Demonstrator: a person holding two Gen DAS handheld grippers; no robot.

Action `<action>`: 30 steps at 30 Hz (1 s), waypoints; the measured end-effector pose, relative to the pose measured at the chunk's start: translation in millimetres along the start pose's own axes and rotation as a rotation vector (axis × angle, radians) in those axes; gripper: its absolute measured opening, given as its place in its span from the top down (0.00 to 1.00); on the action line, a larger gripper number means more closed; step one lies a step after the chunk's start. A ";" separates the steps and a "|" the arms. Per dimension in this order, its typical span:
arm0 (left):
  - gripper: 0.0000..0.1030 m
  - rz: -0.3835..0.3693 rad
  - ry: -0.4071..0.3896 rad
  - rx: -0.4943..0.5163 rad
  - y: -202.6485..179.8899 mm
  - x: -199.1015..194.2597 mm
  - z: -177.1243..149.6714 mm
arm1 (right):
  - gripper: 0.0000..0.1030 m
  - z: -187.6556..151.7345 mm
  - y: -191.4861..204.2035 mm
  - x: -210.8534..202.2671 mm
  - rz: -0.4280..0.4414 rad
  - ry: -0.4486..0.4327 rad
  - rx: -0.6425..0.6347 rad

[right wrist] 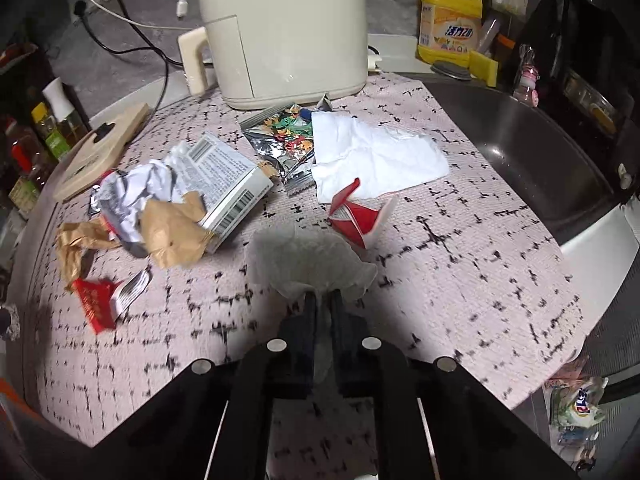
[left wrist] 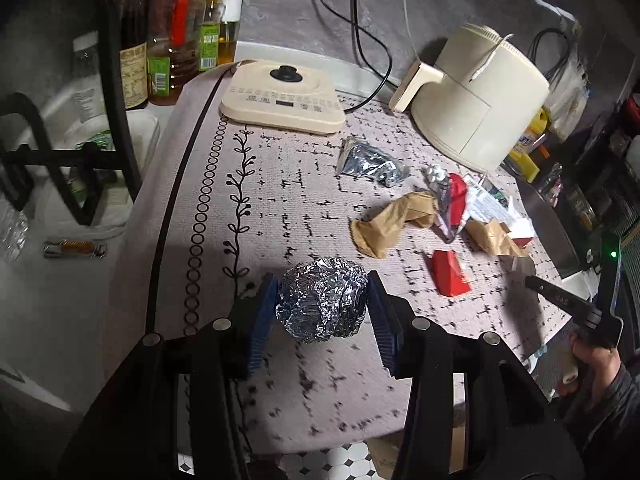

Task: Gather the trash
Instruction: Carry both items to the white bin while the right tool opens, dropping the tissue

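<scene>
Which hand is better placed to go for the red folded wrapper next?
Neither is free: the left gripper holds the foil ball, the right gripper pinches a tissue. Once emptied, probably the right; the red wrapper lies just beyond it.

The foil ball [left wrist: 322, 300] looked crinkled and shiny; the tabletop's cloth [left wrist: 288, 216] was matt, woven; the brown paper [left wrist: 390, 220] was creased and dull.

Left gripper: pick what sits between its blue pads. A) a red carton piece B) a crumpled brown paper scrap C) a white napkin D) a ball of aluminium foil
D: the left gripper clamps a ball of aluminium foil between its blue pads.
</scene>
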State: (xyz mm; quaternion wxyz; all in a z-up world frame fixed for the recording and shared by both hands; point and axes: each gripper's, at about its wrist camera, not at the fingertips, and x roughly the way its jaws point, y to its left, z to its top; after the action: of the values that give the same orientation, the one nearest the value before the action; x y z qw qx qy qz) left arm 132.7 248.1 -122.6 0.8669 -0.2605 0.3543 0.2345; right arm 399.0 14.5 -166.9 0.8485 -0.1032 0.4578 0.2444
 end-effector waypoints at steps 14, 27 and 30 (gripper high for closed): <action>0.56 -0.010 -0.048 0.056 -84.9 -59.7 -61.4 | 0.93 -80.2 -72.3 -97.5 0.063 -0.076 0.016; 0.56 -0.074 0.001 0.187 -166.7 -81.6 -123.7 | 0.92 -175.6 -154.9 -161.0 0.048 -0.092 0.128; 0.56 -0.103 0.019 0.219 -186.9 -81.9 -139.6 | 0.92 -204.0 -173.7 -167.5 0.033 -0.071 0.160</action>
State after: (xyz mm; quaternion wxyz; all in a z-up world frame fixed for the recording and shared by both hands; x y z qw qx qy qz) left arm 122.1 2.7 -94.5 0.8978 -0.1845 0.3720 0.1469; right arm 262.0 -269.8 -150.9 0.8657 -0.0189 0.4470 0.2245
